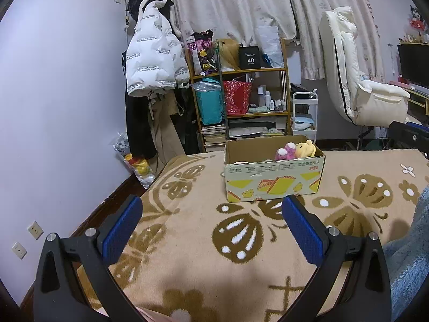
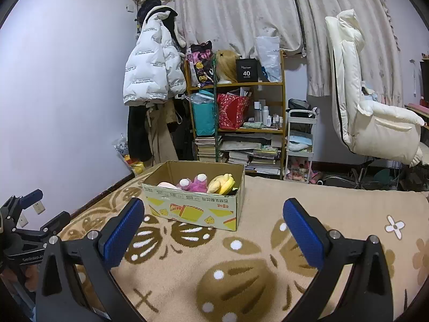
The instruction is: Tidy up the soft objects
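Observation:
A cardboard box (image 1: 273, 182) (image 2: 193, 209) with yellow prints stands on the tan patterned blanket. Inside it lie a purple plush toy (image 1: 284, 154) (image 2: 197, 183), a yellow plush toy (image 1: 305, 149) (image 2: 222, 183) and something pale pink (image 2: 167, 185). My left gripper (image 1: 211, 206) hovers open over the blanket, short of the box, with nothing between its blue pads. My right gripper (image 2: 213, 209) is open too, empty, with the box just beyond its left finger. The left gripper (image 2: 40, 209) also shows at the left edge of the right wrist view.
A blue fluffy fabric (image 1: 410, 255) lies at the blanket's right edge. Beyond the bed stand a wooden shelf (image 1: 238, 102) full of bags and books, a hanging white puffer jacket (image 1: 152, 56), a small white cart (image 1: 304, 115) and a cream reclining chair (image 1: 362, 80).

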